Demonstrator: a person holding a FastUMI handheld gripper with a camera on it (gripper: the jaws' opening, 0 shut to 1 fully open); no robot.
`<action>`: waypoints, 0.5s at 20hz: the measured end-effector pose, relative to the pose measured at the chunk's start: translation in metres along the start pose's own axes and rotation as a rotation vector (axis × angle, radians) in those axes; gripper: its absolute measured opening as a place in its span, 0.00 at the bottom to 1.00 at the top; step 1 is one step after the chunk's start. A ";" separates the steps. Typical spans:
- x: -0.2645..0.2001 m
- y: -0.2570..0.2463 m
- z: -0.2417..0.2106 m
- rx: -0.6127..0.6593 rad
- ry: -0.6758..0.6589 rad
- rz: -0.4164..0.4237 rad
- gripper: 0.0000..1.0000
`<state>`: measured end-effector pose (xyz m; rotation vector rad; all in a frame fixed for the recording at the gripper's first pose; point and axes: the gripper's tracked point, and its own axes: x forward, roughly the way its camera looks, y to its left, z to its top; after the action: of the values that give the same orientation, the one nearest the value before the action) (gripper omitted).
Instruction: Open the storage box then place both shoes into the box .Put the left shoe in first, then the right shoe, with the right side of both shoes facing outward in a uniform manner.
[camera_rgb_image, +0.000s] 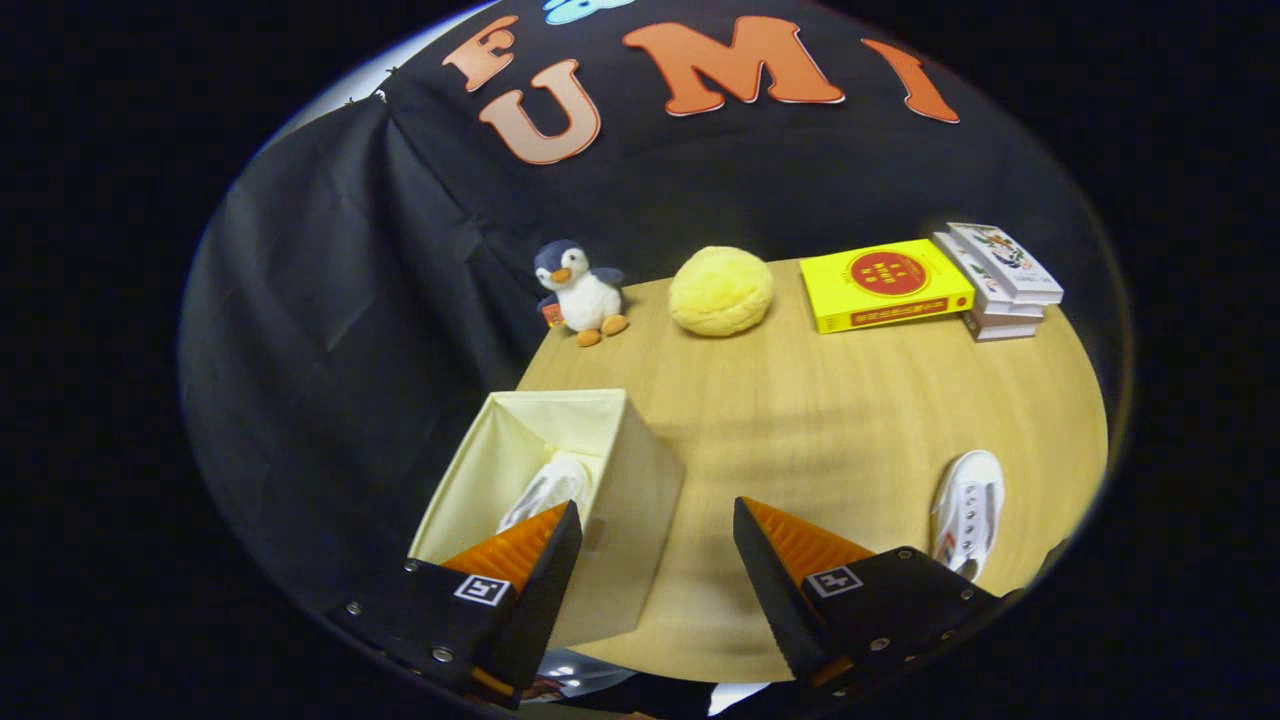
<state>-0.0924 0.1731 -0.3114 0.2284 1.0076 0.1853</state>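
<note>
A cream fabric storage box (640, 470) stands open at the table's left edge, partly under my left finger. One white shoe (548, 488) lies inside it, against the far inner wall. The other white shoe (970, 508) lies on the wooden table (830, 420), to the right of my right finger. My gripper (657, 520) hangs above the box's right wall and the table, open, with nothing between its fingers. The box's near part is hidden by the left finger.
Along the table's far side sit a plush penguin (583, 290), a yellow round plush (720, 290), a yellow book (885, 283) and a short stack of white books (1000, 280). Black cloth hangs behind and to the left.
</note>
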 end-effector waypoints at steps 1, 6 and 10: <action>-0.004 -0.023 -0.004 -0.007 -0.009 -0.039 0.92; -0.023 -0.127 -0.042 0.005 0.023 -0.211 0.91; -0.036 -0.186 -0.067 -0.015 0.040 -0.302 0.83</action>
<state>-0.1597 -0.0082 -0.3675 0.0578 1.0667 -0.0774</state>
